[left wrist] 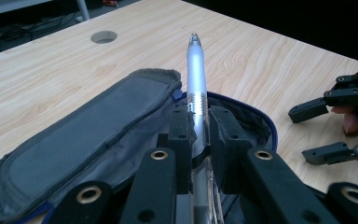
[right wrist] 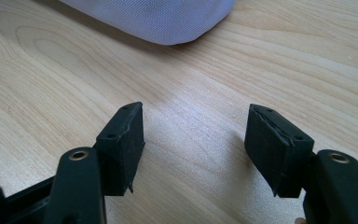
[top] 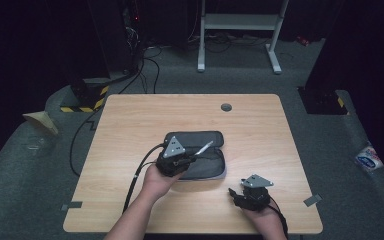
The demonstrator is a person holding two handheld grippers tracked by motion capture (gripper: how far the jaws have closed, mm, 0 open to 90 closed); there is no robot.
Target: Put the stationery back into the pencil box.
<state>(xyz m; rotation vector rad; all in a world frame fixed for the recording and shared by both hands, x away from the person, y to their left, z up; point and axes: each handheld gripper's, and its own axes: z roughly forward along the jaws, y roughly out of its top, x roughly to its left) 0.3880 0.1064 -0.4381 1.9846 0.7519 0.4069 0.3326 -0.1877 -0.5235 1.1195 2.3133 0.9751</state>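
Silver pen (left wrist: 196, 88), clear barrel, clamped in left tongs (left wrist: 199, 140)

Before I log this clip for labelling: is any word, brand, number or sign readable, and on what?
None is readable.
Pen in the left tongs: band markings too blurred.
Packet on the floor: blue print too small.
Pencil case: no lettering visible.

I can't see the pen's (left wrist: 196, 100) rear end behind my left gripper (left wrist: 198, 140); the pencil case (right wrist: 158, 18) runs off the frame's top edge.
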